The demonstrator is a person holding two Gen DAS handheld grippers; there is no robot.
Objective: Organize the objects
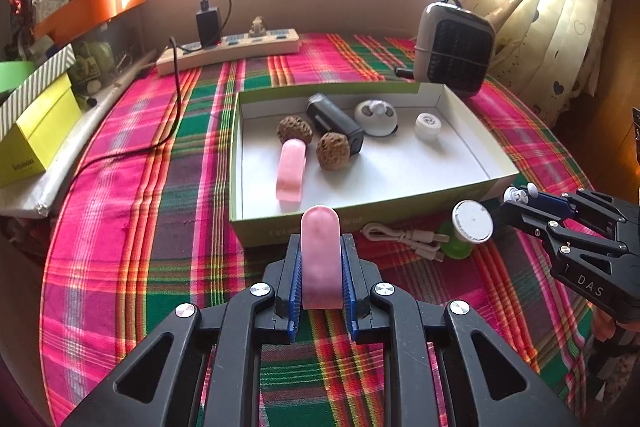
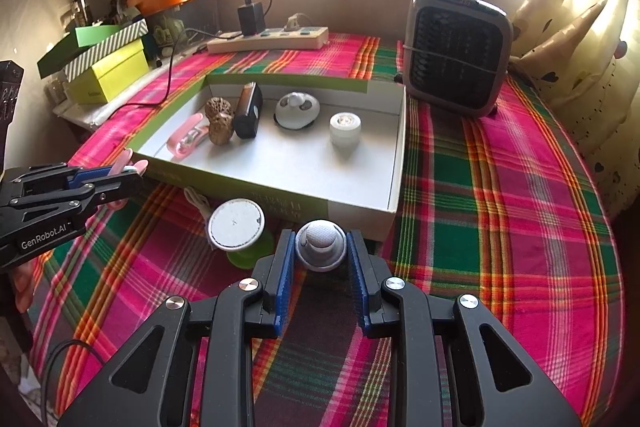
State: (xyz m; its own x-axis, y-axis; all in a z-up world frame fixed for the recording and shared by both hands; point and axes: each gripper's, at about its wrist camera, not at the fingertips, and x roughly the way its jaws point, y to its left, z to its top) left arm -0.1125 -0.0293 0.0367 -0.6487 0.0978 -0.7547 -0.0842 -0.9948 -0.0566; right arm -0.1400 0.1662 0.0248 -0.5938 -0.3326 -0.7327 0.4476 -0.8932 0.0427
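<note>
My left gripper [image 1: 320, 259] is shut on a pink clip [image 1: 320, 259], held just in front of the open box's near wall [image 1: 272, 227]. My right gripper [image 2: 320, 251] is shut on a small round grey-white gadget [image 2: 320, 245] near the box's front right corner [image 2: 360, 215]. The box holds a second pink clip [image 1: 291, 169], two walnuts [image 1: 295, 130], a black device [image 1: 334, 121], a white dome gadget [image 1: 376, 117] and a small white cylinder [image 1: 427, 126]. In front of the box lie a white-capped green spool [image 2: 237, 225] and a white cable [image 1: 404, 237].
The table has a plaid cloth [image 2: 500, 187]. A small heater [image 2: 456, 53] stands at the back right. A power strip [image 2: 268, 41] with a black charger lies at the back. Yellow and green boxes [image 2: 106, 73] stack at the left. A curtain [image 2: 580, 27] hangs on the right.
</note>
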